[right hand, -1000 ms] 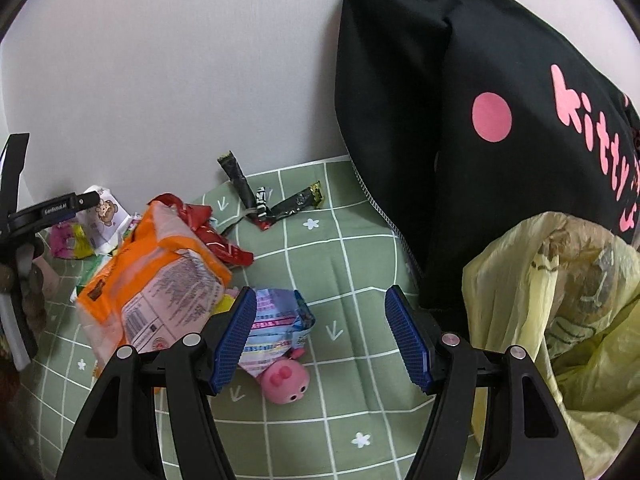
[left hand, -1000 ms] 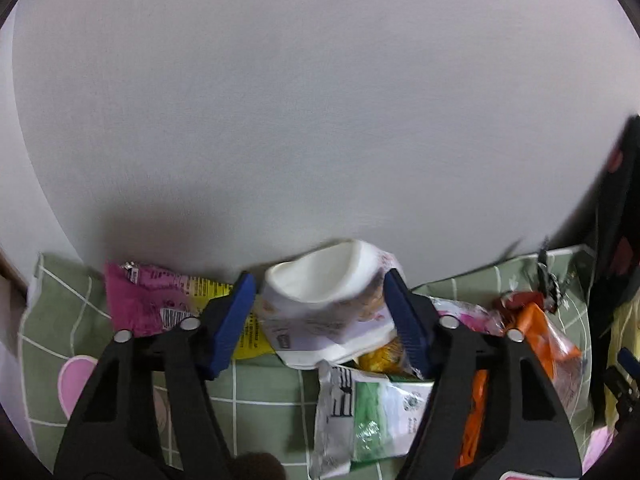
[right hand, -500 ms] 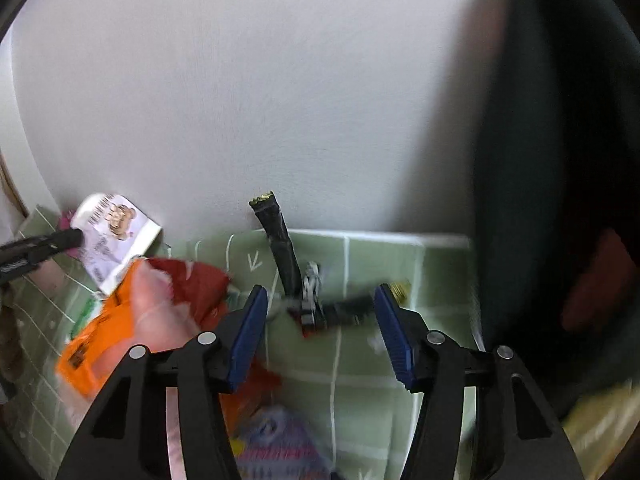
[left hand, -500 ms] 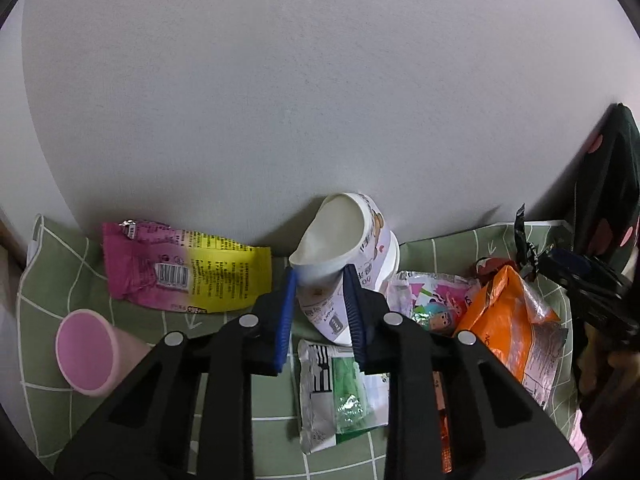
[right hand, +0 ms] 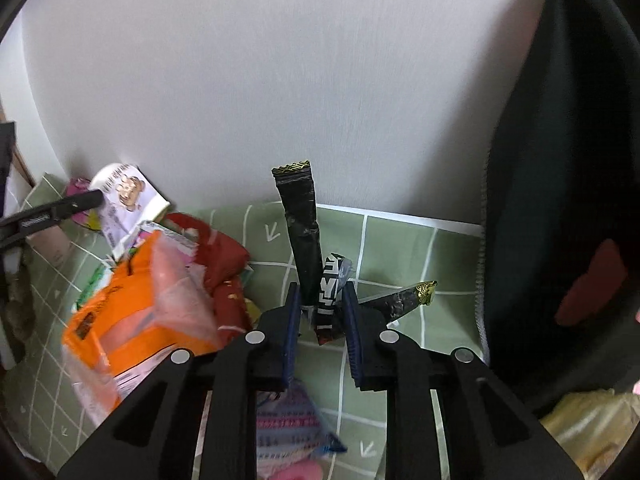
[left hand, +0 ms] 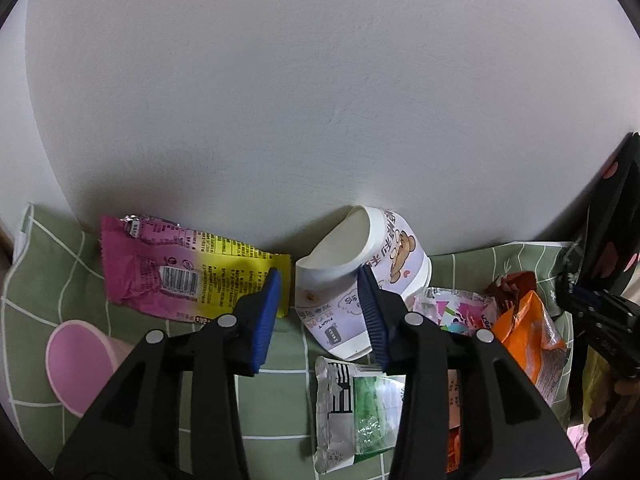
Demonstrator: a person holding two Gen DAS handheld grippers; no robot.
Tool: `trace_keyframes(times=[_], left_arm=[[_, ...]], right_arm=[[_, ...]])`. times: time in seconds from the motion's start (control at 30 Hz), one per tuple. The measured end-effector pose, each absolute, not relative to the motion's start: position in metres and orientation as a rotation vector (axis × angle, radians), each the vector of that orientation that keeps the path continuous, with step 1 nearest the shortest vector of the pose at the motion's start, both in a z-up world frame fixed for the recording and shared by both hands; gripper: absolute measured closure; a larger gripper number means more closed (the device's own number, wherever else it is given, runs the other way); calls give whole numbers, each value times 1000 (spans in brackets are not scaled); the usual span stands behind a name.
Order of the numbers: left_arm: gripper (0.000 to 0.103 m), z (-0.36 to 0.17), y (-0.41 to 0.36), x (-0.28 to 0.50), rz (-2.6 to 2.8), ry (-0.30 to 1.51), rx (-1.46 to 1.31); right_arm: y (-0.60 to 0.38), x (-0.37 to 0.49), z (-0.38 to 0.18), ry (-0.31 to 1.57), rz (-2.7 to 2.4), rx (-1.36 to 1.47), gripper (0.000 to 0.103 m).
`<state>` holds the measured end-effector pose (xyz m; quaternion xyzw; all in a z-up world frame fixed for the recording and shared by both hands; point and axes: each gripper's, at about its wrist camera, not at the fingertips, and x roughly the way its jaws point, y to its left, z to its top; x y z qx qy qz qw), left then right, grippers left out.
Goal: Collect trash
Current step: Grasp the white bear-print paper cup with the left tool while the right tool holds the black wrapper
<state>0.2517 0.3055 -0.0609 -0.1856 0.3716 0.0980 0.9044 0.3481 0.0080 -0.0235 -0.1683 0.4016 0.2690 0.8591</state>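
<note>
Right gripper [right hand: 320,320] fingers clamp black sachets [right hand: 308,252] at centre frame. Left gripper [left hand: 320,312] fingers stand parted around a crushed bear-print paper cup [left hand: 360,276], lower centre; its writing is unreadable.

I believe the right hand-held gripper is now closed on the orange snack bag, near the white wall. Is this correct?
Not quite. The right hand-held gripper is closed near the white wall, but on the black foil stick wrappers, not the orange snack bag, which lies apart to its left on the green checked cloth. The right wrist view shows this.
</note>
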Motion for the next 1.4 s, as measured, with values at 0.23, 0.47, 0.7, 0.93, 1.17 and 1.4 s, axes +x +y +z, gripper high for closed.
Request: trace_keyframes(times=[0.23,0.47,0.7,0.93,1.17,1.4], left_arm=[[76,-62,310,249,138,795,-425],[83,-44,297,235,94,747,-424],[103,-15,291,213,64,700,-396],[103,-7,266,208,30,681,-367],[66,-25,278,197,89,648,-408],[58,-63,297,205,144,739,-434]], right_arm=[[-14,319,-6,864,516,-298,83],[-17,294,-23,877,473,-243,83],[-33,268,-17,849,465,-206,83],[-50,245,-12,822,471,-158,83],[-55,244,-7,810,477,-168,83],[-53,260,-20,836,481,-166,83]])
